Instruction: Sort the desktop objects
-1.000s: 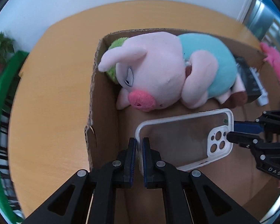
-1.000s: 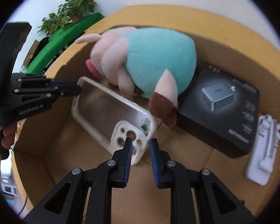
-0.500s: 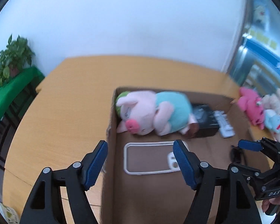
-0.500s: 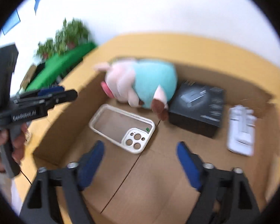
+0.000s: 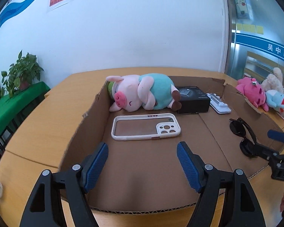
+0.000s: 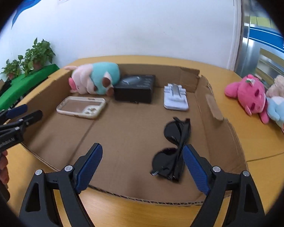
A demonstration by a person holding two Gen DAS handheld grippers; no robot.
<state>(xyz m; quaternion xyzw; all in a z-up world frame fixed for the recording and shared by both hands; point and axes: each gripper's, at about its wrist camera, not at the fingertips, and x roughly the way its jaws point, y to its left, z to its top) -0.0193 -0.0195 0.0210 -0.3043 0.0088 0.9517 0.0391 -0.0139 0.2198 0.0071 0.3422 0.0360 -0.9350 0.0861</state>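
A white phone case [image 5: 145,126] lies flat on the floor of an open cardboard box [image 5: 81,132], in front of a pink pig plush [image 5: 140,92]. The case also shows in the right wrist view [image 6: 81,106]. A black box [image 5: 194,99], a white stand [image 5: 218,104] and black sunglasses [image 6: 173,149] lie in the cardboard box too. My left gripper [image 5: 143,159] is open and empty above the box's near edge. My right gripper [image 6: 143,162] is open and empty, with the sunglasses just beyond its right finger.
Several plush toys, one pink [image 6: 250,94], lie on the wooden table [image 5: 47,113] right of the box. Potted plants [image 5: 22,73] on a green surface stand at the far left. A white wall rises behind the table.
Both grippers let go of the phone case, opened wide and pulled back and up. The case now lies flat in the box.
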